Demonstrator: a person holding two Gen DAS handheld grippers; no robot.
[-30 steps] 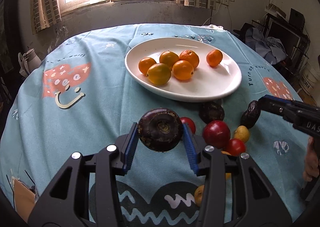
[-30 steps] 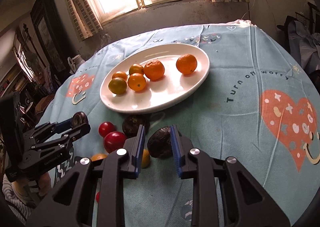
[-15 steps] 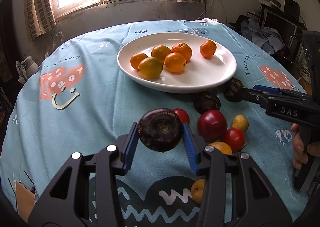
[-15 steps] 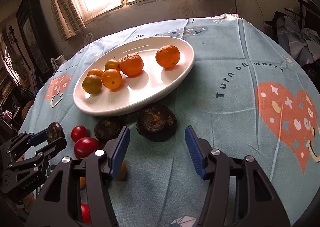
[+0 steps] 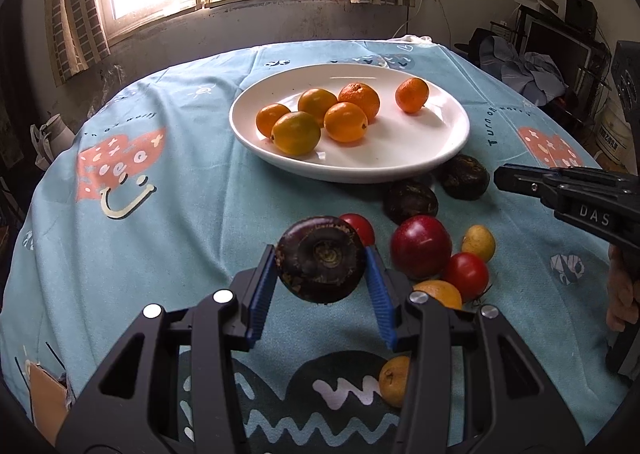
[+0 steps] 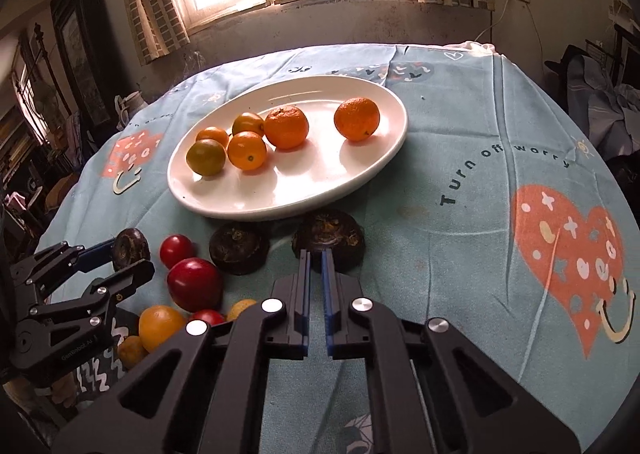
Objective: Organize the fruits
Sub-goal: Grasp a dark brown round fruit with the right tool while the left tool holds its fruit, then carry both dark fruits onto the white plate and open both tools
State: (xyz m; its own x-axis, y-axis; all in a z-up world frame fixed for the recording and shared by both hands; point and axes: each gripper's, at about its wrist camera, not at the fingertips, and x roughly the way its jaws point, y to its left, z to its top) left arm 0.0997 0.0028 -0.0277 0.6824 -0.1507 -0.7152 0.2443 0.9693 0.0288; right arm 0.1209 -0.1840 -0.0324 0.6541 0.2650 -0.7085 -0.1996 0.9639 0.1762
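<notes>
- Left wrist view: the left hand-held gripper (image 5: 322, 278) has its blue pads (image 5: 262, 296) pressed on either side of a dark water chestnut (image 5: 320, 258), which hangs above the table (image 5: 180, 213).
- Just past that gripper's right finger lie a small red tomato (image 5: 360, 228), a large dark-red fruit (image 5: 421, 246), a second red tomato (image 5: 466, 277), a small yellow fruit (image 5: 478, 242) and an orange fruit (image 5: 438, 292), bunched close together.
- Another yellow fruit (image 5: 394, 381) sits under the right finger, near its base.
- Farther ahead and to the right, two more dark chestnuts (image 5: 410, 201) rest on the cloth, at the near rim of the white plate (image 5: 400, 161).
- On the plate sit six oranges (image 5: 344, 121), five clustered and one apart to the right.
- Right wrist view: the right hand-held gripper (image 6: 315, 266) holds nothing; its jaws are nearly together with only a thin slit between them.
- Its tips sit right at the near edge of the right-hand chestnut (image 6: 330, 236); whether they touch it cannot be told.
- To that gripper's left lies the other chestnut (image 6: 239, 252), then the red fruits.
</notes>
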